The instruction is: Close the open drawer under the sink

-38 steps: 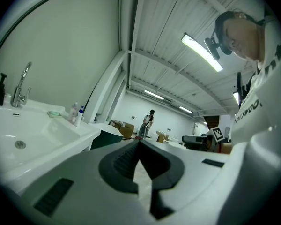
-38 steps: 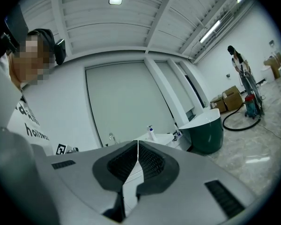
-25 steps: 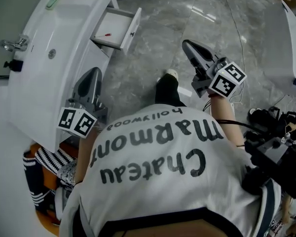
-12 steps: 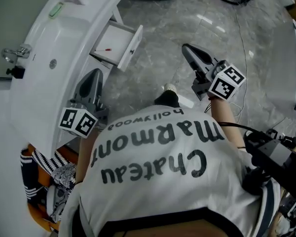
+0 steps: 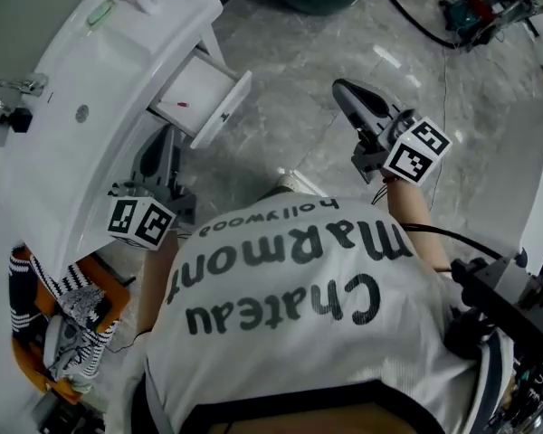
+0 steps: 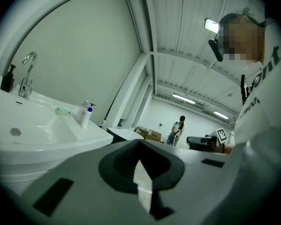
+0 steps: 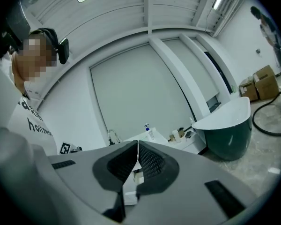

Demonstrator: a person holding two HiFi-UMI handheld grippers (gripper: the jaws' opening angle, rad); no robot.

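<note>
The white, box-shaped drawer (image 5: 197, 96) juts open beneath the glossy, curved white sink (image 5: 72, 80), above a grey marbled floor (image 5: 299, 70). The left tool (image 5: 163, 140) and right tool (image 5: 344, 89), smooth grey plastic, each have their jaws pressed together on nothing.

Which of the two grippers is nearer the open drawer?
The left gripper, beside the sink just short of the drawer; the right gripper hangs over the floor.

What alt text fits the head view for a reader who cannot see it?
A white drawer stands open under a white sink, a small red item inside. A person in a printed white T-shirt holds the left gripper near the sink and the right gripper over the grey marble floor.
</note>
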